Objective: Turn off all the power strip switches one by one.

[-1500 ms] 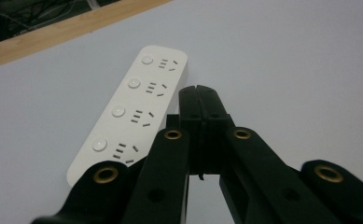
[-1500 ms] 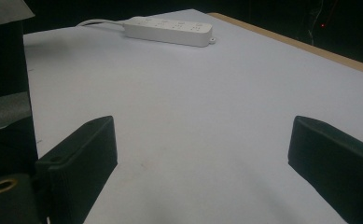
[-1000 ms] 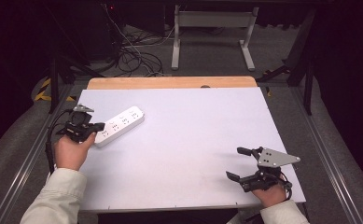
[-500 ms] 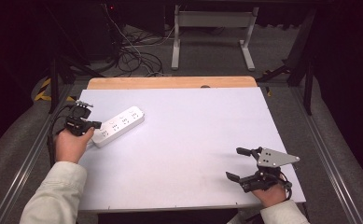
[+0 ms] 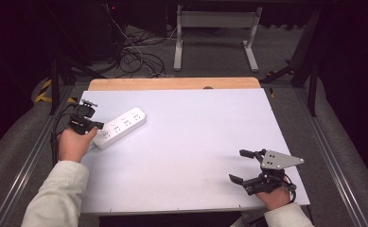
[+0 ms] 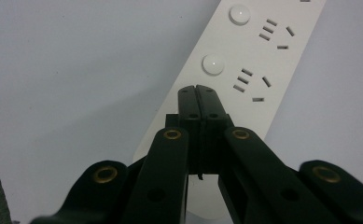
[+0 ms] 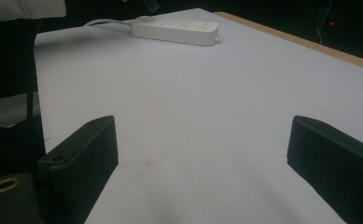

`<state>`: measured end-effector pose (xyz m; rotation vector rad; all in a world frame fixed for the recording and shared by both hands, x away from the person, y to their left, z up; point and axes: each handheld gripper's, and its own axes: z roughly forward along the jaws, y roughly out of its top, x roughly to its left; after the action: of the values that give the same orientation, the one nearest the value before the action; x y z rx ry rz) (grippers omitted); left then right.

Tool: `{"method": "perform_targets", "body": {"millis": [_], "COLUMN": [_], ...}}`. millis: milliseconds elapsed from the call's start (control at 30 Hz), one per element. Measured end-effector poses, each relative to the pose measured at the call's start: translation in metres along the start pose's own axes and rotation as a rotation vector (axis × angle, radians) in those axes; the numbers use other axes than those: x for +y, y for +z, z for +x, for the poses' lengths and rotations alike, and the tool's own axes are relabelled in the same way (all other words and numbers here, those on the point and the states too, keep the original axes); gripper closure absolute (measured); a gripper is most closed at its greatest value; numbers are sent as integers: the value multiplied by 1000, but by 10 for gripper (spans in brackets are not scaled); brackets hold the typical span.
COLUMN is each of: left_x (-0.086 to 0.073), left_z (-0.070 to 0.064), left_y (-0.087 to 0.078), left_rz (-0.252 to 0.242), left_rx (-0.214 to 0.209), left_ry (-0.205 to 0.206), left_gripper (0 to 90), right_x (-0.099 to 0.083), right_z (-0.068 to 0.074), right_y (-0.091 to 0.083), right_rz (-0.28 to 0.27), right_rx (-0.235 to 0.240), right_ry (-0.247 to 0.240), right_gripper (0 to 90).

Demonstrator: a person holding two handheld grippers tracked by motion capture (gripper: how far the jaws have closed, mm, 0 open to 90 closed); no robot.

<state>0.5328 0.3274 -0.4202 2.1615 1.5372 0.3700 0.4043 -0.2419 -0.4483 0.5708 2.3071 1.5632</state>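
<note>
White table top (image 5: 186,142), bare across middle and right. Wooden strip (image 5: 172,83) along far edge; small dark mark on it near centre. Metal rails (image 5: 335,161) flank both sides. Grey floor beyond. Tangle of black cables (image 5: 139,59) on floor behind far left corner. White metal stand (image 5: 214,21) with two feet, further back at centre. Yellow-black hazard tape (image 5: 43,92) at far left.

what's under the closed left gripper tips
The white power strip lies under the shut left gripper, near a round button. The strip's near end is covered by the jaws.
</note>
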Motion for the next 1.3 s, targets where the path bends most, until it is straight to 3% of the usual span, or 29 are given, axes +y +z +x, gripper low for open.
{"method": "perform_targets", "body": {"millis": [667, 933, 1033, 1300], "left_x": [-7, -9, -8, -13], "left_z": [5, 0, -4, -3], "left_y": [13, 16, 16, 16], "left_rz": [-18, -19, -14, -43], "left_rx": [-14, 13, 46, 36], "left_ry": [-35, -8, 16, -1], "left_gripper": [900, 900, 900, 900], "right_x": [0, 0, 0, 0], "right_z": [0, 1, 1, 2], "right_y": [0, -1, 0, -1], "right_rz": [0, 0, -2, -3], "right_rx": [5, 7, 8, 9], "right_ry": [1, 2, 2, -2], "right_gripper": [95, 95, 95, 94]}}
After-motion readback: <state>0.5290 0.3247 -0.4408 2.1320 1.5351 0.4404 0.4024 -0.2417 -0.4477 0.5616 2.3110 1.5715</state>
